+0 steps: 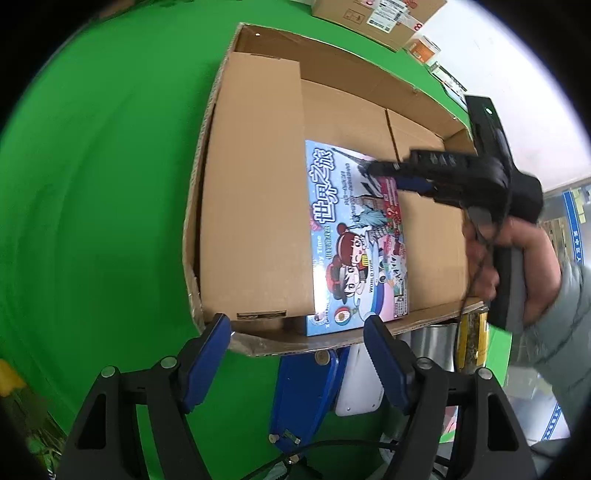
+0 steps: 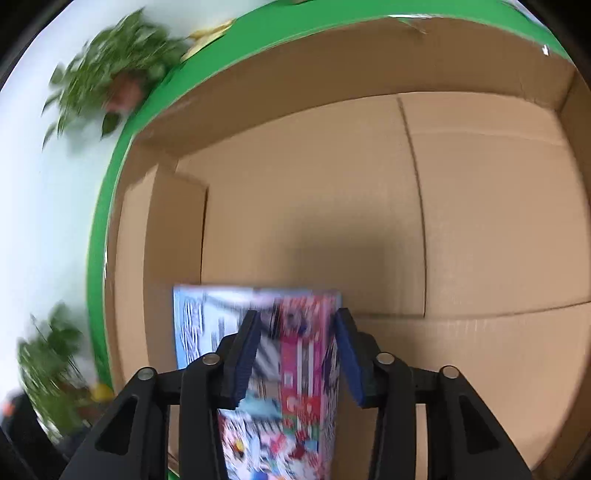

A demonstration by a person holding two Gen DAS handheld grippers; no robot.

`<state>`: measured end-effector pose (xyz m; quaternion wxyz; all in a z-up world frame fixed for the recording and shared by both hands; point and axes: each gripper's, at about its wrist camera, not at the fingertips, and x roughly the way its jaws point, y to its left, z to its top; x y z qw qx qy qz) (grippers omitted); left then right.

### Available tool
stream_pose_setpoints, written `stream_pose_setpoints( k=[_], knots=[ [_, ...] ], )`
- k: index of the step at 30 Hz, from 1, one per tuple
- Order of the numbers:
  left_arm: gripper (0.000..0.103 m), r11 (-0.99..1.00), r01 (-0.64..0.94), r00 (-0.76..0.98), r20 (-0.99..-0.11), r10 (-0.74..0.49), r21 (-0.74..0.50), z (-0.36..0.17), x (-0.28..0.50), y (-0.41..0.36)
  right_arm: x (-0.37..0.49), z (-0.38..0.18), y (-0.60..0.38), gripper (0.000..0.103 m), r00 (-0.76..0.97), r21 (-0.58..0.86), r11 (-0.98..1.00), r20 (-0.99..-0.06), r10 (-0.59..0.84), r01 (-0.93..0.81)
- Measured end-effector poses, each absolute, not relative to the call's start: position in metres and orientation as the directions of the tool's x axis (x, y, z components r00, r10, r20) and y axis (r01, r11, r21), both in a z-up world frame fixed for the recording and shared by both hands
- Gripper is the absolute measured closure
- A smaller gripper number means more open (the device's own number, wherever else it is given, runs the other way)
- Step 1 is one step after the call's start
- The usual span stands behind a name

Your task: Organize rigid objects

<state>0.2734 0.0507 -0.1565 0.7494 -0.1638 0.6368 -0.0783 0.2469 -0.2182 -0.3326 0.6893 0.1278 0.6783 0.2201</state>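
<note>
A colourful cartoon game box (image 1: 354, 240) lies inside a large open cardboard box (image 1: 221, 122) on a green table. A plain brown carton (image 1: 255, 192) lies beside it on its left. My right gripper (image 1: 388, 177) reaches into the big box over the game box's far end. In the right wrist view the right gripper (image 2: 295, 332) is open, its blue pads either side of the blurred game box (image 2: 295, 398) with gaps showing. My left gripper (image 1: 297, 328) is open and empty, just outside the big box's near wall.
A blue-and-white object (image 1: 314, 387), a metal can (image 1: 436, 343) and a yellow-labelled can (image 1: 472, 339) sit by the near wall. More cardboard boxes (image 1: 373, 18) stand at the table's far edge. Potted plants (image 2: 110, 81) stand beyond the table.
</note>
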Motion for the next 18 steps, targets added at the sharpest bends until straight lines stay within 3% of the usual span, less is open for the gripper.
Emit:
stream_pose_setpoints(
  k=[3,5,6,8,10,12,14,16,18],
  knots=[
    [0.030,0.939,-0.111,0.184,-0.935,-0.302,-0.325,-0.160,0.274,0.054,0.233,-0.323,-0.231,0.054,-0.010,0.490,0.865,-0.871,0.492,-0.109],
    [0.033,0.937,-0.121,0.193,-0.933,-0.302,-0.328,-0.161,0.272,0.057,0.219,-0.306,-0.250,0.025,0.066,0.449,0.888,-0.887,0.457,-0.102],
    [0.034,0.936,-0.128,0.196,-0.933,-0.302,-0.329,-0.161,0.273,0.058,0.209,-0.295,-0.264,0.018,0.120,0.408,0.907,-0.900,0.419,-0.102],
    [0.038,0.938,-0.136,0.198,-0.936,-0.291,-0.320,-0.163,0.274,0.057,0.192,-0.280,-0.294,0.016,0.194,0.310,0.946,-0.926,0.323,-0.098],
    [0.051,0.947,-0.140,0.196,-0.946,-0.259,-0.289,-0.165,0.275,0.057,0.179,-0.278,-0.315,0.016,0.189,0.211,0.974,-0.956,0.224,-0.089],
    [0.061,0.955,-0.146,0.191,-0.955,-0.229,-0.258,-0.168,0.275,0.057,0.163,-0.286,-0.342,0.024,0.146,0.140,0.987,-0.978,0.150,-0.075],
    [0.072,0.965,-0.158,0.183,-0.966,-0.182,-0.212,-0.169,0.276,0.058,0.150,-0.305,-0.356,0.050,0.054,0.115,0.992,-0.992,0.118,-0.057],
    [0.089,0.970,-0.171,0.165,-0.975,-0.146,-0.174,-0.172,0.278,0.061,0.138,-0.317,-0.361,0.063,0.012,0.105,0.992,-0.994,0.106,-0.076],
    [0.094,0.970,-0.188,0.146,-0.981,-0.130,-0.157,-0.174,0.279,0.066,0.128,-0.314,-0.353,0.064,0.055,0.067,0.987,-0.996,0.075,-0.146]
  ],
)
